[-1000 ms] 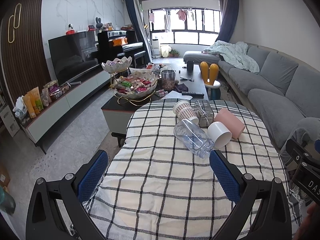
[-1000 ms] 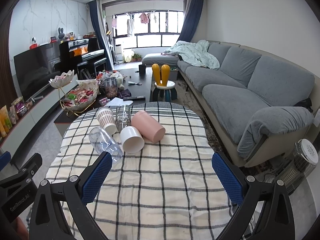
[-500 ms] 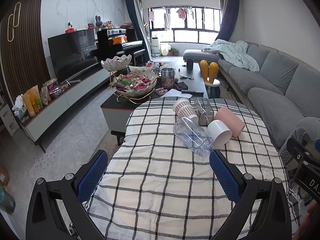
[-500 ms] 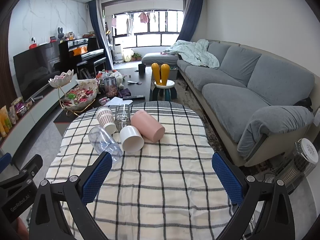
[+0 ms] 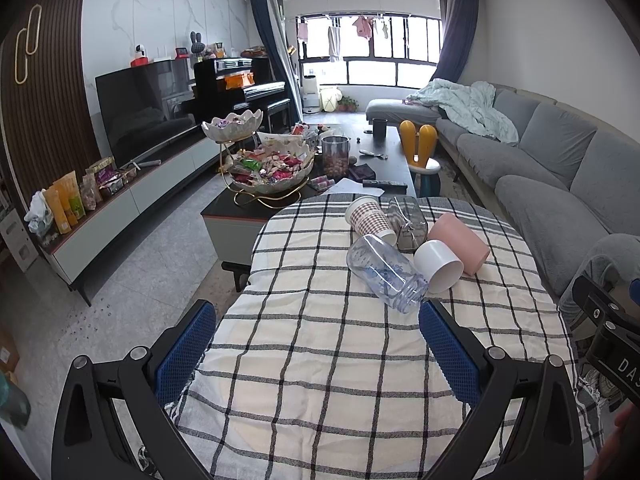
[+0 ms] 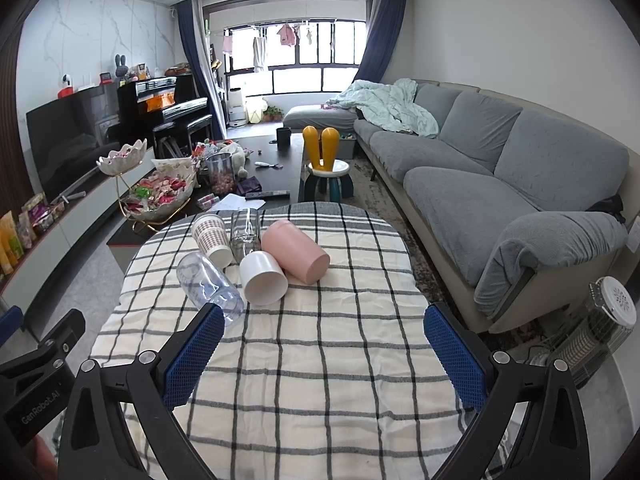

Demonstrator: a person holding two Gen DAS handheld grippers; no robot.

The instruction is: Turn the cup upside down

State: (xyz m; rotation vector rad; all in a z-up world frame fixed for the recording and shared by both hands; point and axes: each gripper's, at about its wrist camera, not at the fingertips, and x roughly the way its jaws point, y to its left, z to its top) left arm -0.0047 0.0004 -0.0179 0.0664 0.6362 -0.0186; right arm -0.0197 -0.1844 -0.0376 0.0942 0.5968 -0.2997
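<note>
Nothing has shifted since a second ago: your left gripper (image 5: 318, 344) and right gripper (image 6: 324, 350) hang spread and empty, cups (image 6: 264, 278) lying sideways at twelve o'clock, flipping not begun.

The left claw (image 5: 318, 350) has drifted slightly, edging the cups (image 5: 438, 266) leftward in its view.

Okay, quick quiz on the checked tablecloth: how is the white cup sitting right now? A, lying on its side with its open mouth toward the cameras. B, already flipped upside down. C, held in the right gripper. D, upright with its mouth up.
A: the white cup lies on its side beside the pink cup, its round open mouth facing the cameras, and both grippers are open and hold nothing.
</note>
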